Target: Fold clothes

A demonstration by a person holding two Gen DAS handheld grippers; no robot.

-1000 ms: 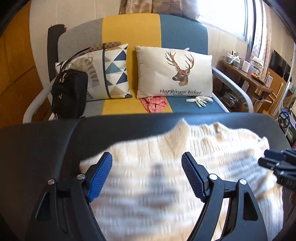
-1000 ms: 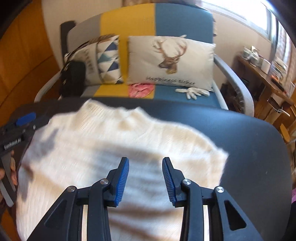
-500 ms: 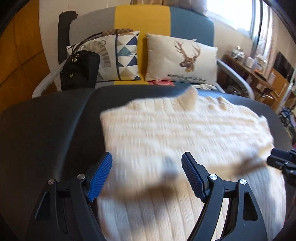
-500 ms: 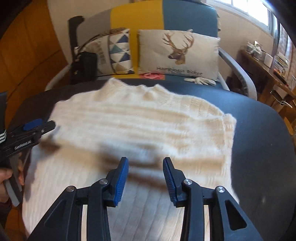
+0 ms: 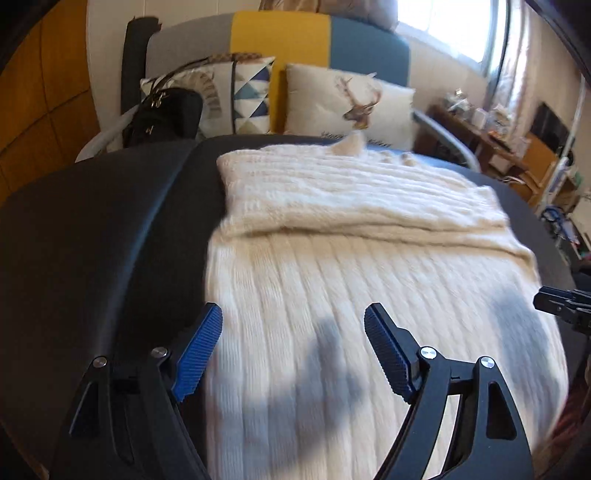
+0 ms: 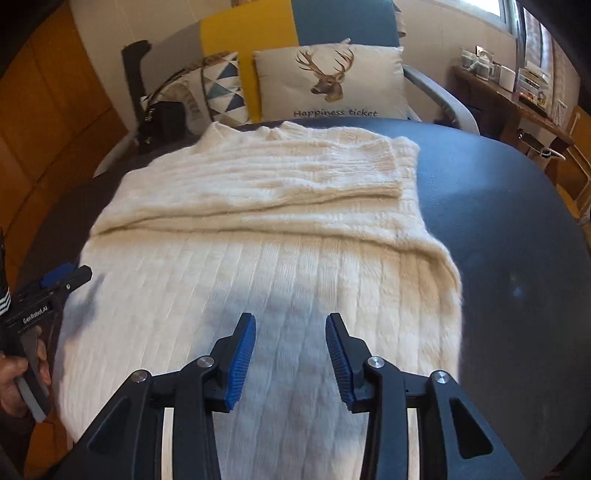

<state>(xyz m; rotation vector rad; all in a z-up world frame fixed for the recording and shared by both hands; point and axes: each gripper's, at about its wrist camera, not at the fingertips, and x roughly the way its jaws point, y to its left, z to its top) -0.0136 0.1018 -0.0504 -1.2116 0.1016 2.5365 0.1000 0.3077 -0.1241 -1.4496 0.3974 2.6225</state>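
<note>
My left jaws [image 5: 293,354] stand wide apart with nothing between them, hanging over the near left part of a cream ribbed sweater [image 5: 369,277]. The left pad sits over the sweater's left edge, where the knit meets the dark counter [image 5: 92,240]. My right jaws [image 6: 290,356] are narrower but parted too, empty, poised over the sweater's [image 6: 258,258] near middle; their shadow falls on the knit below.

The sweater lies spread on the counter [image 6: 517,240], its far part doubled over toward me so a thick folded band runs across it. The collar pokes up at the far edge.

From the right view my left jaws [image 6: 79,273] show at the sweater's left side, with my hand [image 6: 14,384] on the handle. Beyond the counter stands a sofa [image 6: 251,33] in grey, yellow and blue, carrying a deer cushion [image 6: 328,81], a triangle-patterned cushion [image 6: 221,88] and a black handbag [image 5: 162,114].
</note>
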